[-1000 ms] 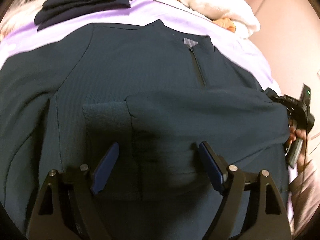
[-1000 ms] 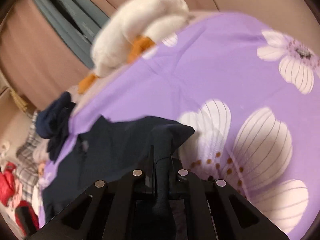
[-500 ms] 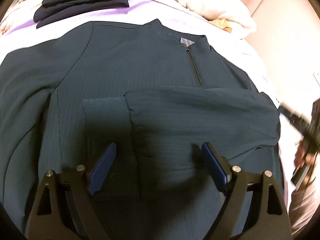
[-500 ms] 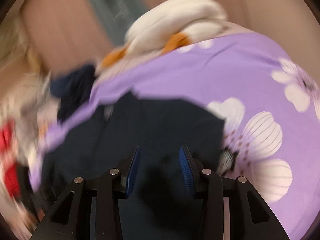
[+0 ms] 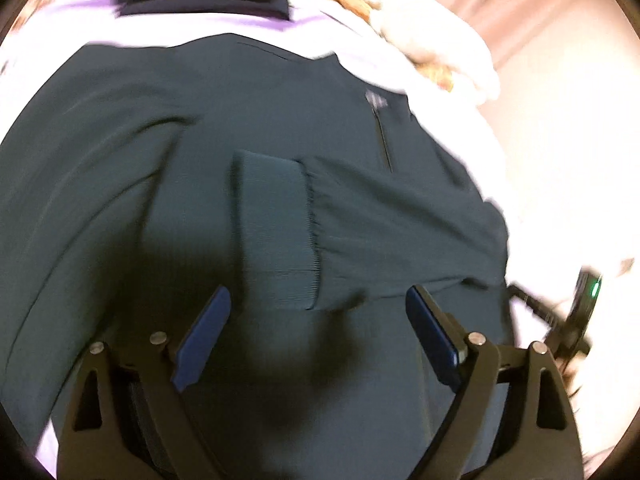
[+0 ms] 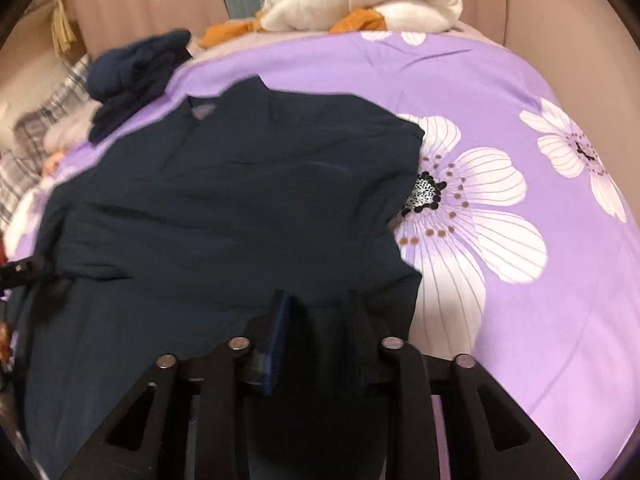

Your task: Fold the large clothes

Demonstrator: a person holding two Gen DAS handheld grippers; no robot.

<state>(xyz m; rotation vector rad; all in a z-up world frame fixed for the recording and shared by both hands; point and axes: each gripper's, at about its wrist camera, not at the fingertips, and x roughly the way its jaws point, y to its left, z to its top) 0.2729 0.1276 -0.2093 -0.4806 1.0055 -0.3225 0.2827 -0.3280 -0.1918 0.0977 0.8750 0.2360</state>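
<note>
Right wrist view: right gripper [image 6: 316, 332] has let go of the sleeve, fingers opening, dark cloth possibly still between them. Dark teal zip-neck jacket [image 5: 280, 184] lies flat on the purple floral bed [image 6: 540, 280], sleeve now folded across the chest. Left gripper [image 5: 316, 336] fingers wide, empty, opening further.

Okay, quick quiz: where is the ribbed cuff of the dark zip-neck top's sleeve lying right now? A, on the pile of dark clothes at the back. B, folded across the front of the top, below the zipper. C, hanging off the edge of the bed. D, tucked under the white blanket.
B: in the left wrist view the ribbed cuff rests on the chest of the dark zip-neck top, with its sleeve running across below the zipper.
</note>
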